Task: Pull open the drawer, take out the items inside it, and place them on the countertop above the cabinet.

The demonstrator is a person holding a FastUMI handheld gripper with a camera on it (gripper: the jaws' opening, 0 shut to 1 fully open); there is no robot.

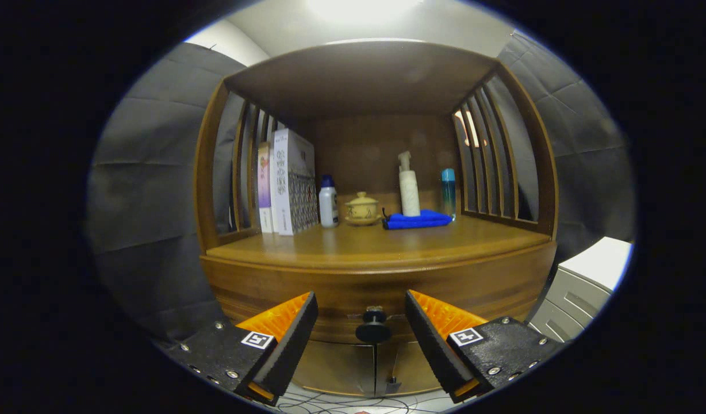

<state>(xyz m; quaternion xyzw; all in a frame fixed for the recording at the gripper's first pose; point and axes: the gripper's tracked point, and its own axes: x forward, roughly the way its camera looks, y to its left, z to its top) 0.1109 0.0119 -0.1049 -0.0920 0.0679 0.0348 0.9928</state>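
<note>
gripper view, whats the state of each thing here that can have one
drawer: closed, front flush with the cabinet
drawer knob: untouched, sits in the gap between the jaws
gripper: open, fingers either side of the knob, not pressing on it
lower cabinet doors: closed
blue cloth: folded, lying on the countertop
lidded cup: lid on
pump bottle: upright

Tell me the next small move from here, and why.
Probably ease forward and close on the drawer knob: the gripper is open, the knob sits centred between its fingers but untouched, and the drawer looks shut.
</note>
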